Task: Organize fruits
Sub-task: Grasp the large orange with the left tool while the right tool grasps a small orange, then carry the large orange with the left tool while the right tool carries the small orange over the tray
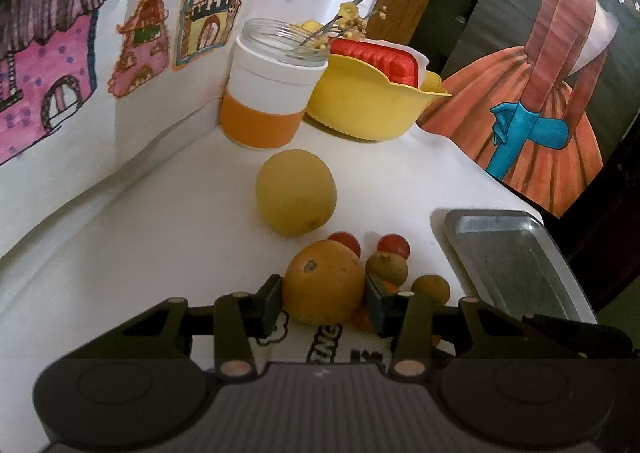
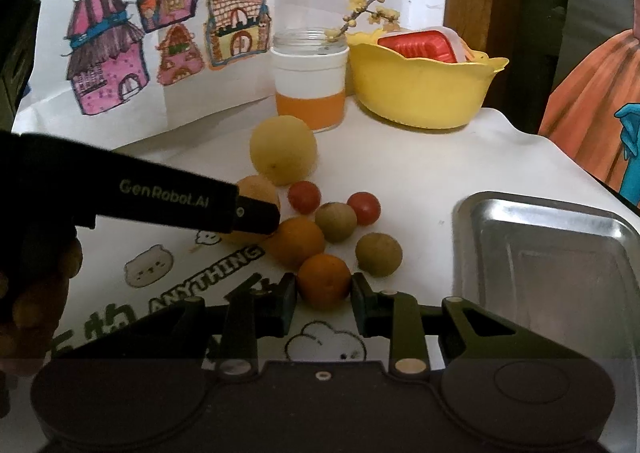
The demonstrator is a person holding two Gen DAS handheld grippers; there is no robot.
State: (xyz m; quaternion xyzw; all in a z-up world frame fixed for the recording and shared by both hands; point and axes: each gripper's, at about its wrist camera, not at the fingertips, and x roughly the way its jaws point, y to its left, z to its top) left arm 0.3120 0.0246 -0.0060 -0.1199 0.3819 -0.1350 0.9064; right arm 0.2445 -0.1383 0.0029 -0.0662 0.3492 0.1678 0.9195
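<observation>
left gripper (image 1: 324,295): fingers pinched on a pale orange fruit (image 1: 322,281), seemingly for lifting | right gripper (image 2: 324,293): fingers spread around, perhaps touching, a small orange (image 2: 323,280) | fruit cluster is bunched at 9 o'clock of the empty steel tray (image 2: 552,253), judged the destination

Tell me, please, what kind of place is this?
Probably a home, maybe a child's corner: house drawings on the wall, a jar with a flower twig, and fruit beside a metal tray on a white table.
</observation>
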